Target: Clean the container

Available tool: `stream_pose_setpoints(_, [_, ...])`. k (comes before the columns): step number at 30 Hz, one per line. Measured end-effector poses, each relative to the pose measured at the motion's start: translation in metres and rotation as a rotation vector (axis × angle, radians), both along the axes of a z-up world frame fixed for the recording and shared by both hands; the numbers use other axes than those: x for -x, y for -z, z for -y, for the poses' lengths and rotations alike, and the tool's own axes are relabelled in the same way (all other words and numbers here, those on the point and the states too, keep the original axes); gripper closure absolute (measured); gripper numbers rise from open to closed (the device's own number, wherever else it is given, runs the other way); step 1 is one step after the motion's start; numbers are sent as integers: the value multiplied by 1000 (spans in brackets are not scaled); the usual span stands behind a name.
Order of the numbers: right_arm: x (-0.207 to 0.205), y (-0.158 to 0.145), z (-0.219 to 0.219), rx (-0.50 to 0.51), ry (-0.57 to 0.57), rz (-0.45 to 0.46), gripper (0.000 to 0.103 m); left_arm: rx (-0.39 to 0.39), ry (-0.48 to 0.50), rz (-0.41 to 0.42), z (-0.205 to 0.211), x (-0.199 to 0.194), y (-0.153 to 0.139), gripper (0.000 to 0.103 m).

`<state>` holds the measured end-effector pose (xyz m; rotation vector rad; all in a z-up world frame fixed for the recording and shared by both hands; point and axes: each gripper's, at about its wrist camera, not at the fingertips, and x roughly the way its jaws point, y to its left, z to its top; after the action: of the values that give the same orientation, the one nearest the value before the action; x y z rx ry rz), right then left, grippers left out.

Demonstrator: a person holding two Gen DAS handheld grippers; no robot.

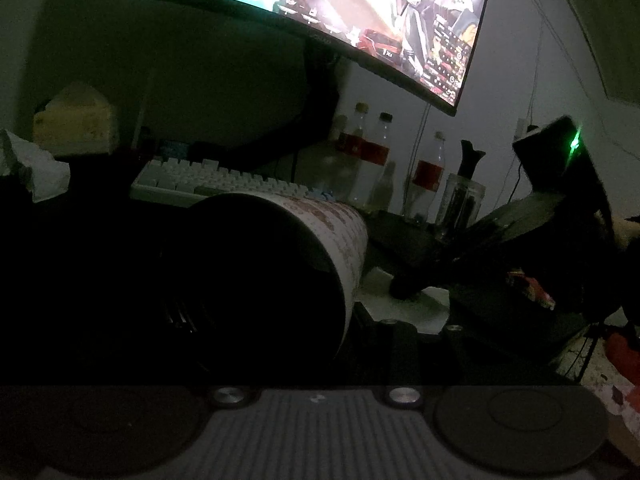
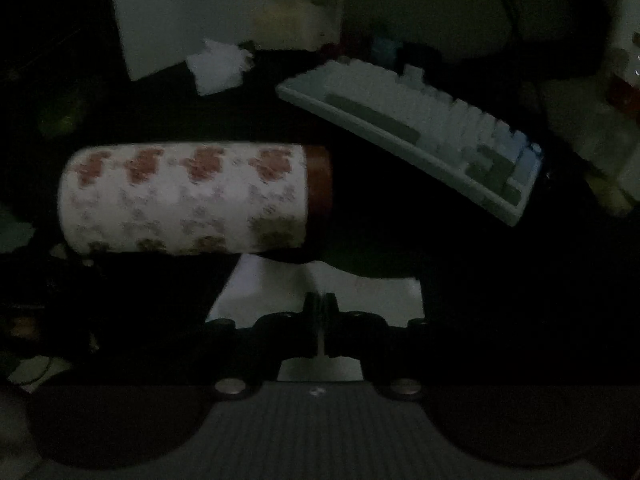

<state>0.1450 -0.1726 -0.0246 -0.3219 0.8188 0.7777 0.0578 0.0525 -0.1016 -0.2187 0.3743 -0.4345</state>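
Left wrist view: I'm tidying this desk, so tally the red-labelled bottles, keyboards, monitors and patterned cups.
Red-labelled bottles: 3
Keyboard: 1
Monitor: 1
Patterned cup: 1
Total: 6

Keyboard (image 1: 208,178), monitor (image 1: 360,20), bottles (image 1: 428,172)

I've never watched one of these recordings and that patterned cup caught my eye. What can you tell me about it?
The patterned cup is a tall white cylinder, paper-like, printed with rows of reddish and brownish blotchy motifs, with a dark reddish band at one end. It lies sideways over a dark desk, near a white keyboard and a white sheet. In the left view its dark end faces the camera. The left tongs seem to hold it, though darkness hides the contact.
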Motion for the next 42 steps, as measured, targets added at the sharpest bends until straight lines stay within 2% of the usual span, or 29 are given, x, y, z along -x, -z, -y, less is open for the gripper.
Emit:
stream_pose_setpoints(7, [11, -77, 9, -100, -25, 123, 100, 1, -1, 2, 0, -1, 0, 71])
stream_pose_setpoints(12, [16, -105, -16, -213, -92, 132, 100, 2, -3, 5, 0, -1, 0, 71])
stream_pose_setpoints(18, [15, -77, -66, -213, -150, 93, 100, 5, -4, 5, 0, -1, 0, 71])
stream_pose_setpoints(20, [15, -67, -71, -190, -148, 72, 99, 4, -4, 7, 1, -1, 0, 71])
stream_pose_setpoints(25, [22, -48, -72, -157, -117, 102, 94, 12, -10, 13, 1, -1, 2, 70])
stream_pose_setpoints(26, [25, -48, -69, -155, -109, 109, 88, 11, -11, 14, 2, -1, 2, 70])
stream_pose_setpoints(27, [27, -47, -67, -155, -100, 120, 78, 10, -13, 15, 3, -1, 1, 70])
stream_pose_setpoints(29, [31, -45, -65, -164, -82, 144, 69, 13, -13, 15, 3, -1, 1, 68])
stream_pose_setpoints(34, [33, -32, -55, -322, -10, 86, 66, 0, -18, 22, 6, 1, 1, 68])
stream_pose_setpoints(36, [40, -29, -56, -343, -5, 115, 66, -12, -21, 27, 8, 3, 1, 68])
stream_pose_setpoints(40, [35, -27, -51, -361, -29, 113, 67, -50, -21, 36, 14, 6, -1, 68])
stream_pose_setpoints(42, [19, -27, -43, -328, 47, 104, 67, -51, -22, 33, 14, 6, -1, 68])
